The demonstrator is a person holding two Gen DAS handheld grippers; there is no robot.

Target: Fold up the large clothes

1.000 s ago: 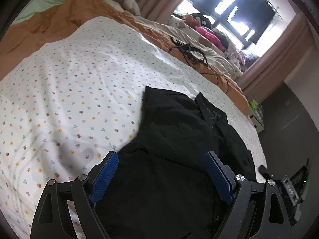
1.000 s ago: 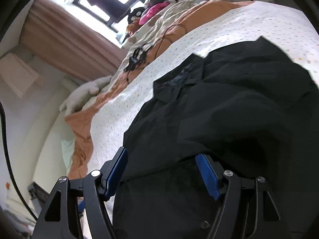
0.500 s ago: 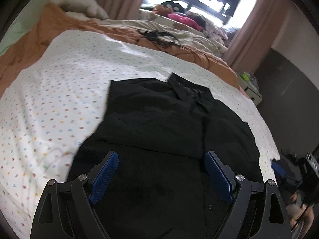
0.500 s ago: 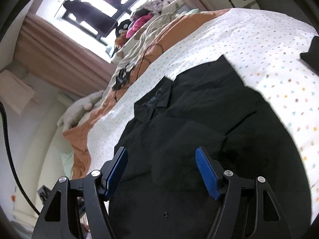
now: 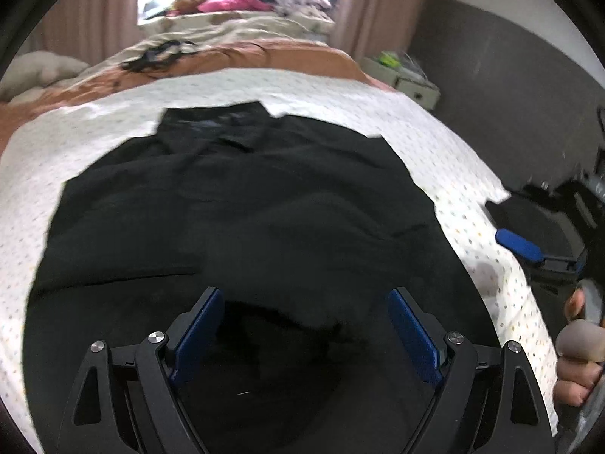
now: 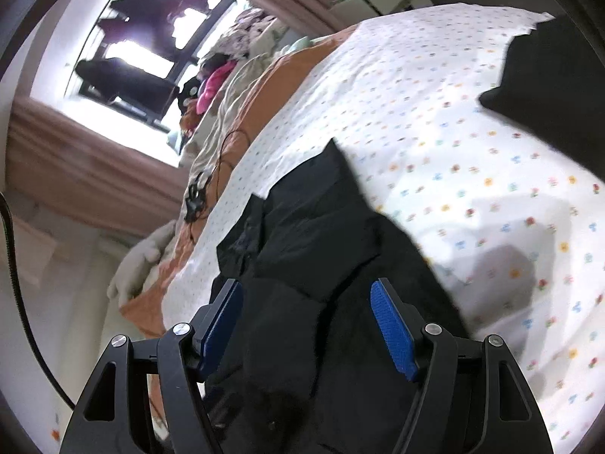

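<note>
A large black collared shirt [image 5: 242,204] lies spread on a white dotted sheet [image 5: 435,140], collar toward the far side, with its sides folded inward. My left gripper [image 5: 304,325] hovers over the shirt's near part, jaws wide open and empty. My right gripper [image 6: 308,317] is open and empty above the shirt [image 6: 310,234] near its right edge. In the left wrist view the right gripper's blue pad [image 5: 518,246] and the hand holding it [image 5: 578,352] show at the far right, off the shirt's edge.
An orange blanket [image 5: 264,51] and a pile of clothes [image 5: 234,3] lie beyond the sheet under a window. A black cable [image 5: 162,53] rests on the blanket. A white drawer unit [image 5: 408,79] stands right of the bed. Another dark item [image 6: 548,75] lies at the sheet's right.
Both grippers pulled back and swung: the left view turned right to centre on the shirt, the right view moved to the shirt's right edge. Both jaws stayed open.
</note>
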